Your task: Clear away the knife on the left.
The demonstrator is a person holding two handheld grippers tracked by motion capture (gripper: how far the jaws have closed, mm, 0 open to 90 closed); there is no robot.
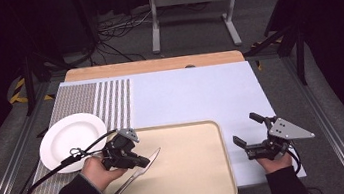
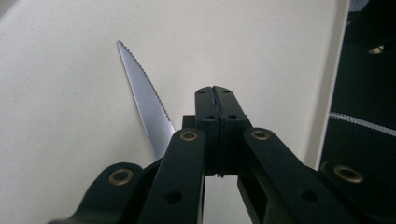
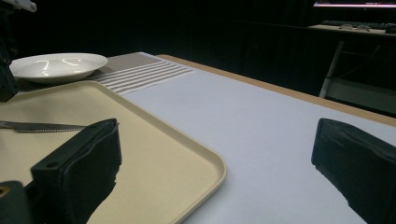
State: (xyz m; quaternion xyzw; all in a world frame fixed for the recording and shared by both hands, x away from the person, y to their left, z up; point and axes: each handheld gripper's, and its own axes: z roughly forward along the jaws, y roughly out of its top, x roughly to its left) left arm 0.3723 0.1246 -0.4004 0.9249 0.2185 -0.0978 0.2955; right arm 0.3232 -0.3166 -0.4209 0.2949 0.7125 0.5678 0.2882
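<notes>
High view: at the lower left of centre, the left gripper [image 1: 140, 160] sits over the near-left part of the tan tray [image 1: 205, 173], right at the knife [image 1: 133, 179], which lies slantwise on the tray with its blade toward the upper right and its handle toward the lower left. The white plate [image 1: 72, 140] rests on the striped mat [image 1: 110, 102] at the left, just beyond the tray's corner. At the lower right, the right gripper [image 1: 250, 129] hovers over the pale counter [image 1: 195, 94] beside the tray, its fingers wide apart and empty.

Left gripper view: the left fingers [image 2: 205, 109] are pressed flat together at the centre of the frame, with nothing between them; the serrated blade runs up to the left of them, alongside rather than clamped.

Right gripper view: the two dark fingers [image 3: 79, 163] stand far apart at the lower corners, the tray rim between them, the knife at the left edge and the plate in the upper left.

By my reading, the step in hand is picking up the knife, and this closure seems to have missed it. The next move calls for parting the fingers, straddling the knife and closing on it.
</notes>
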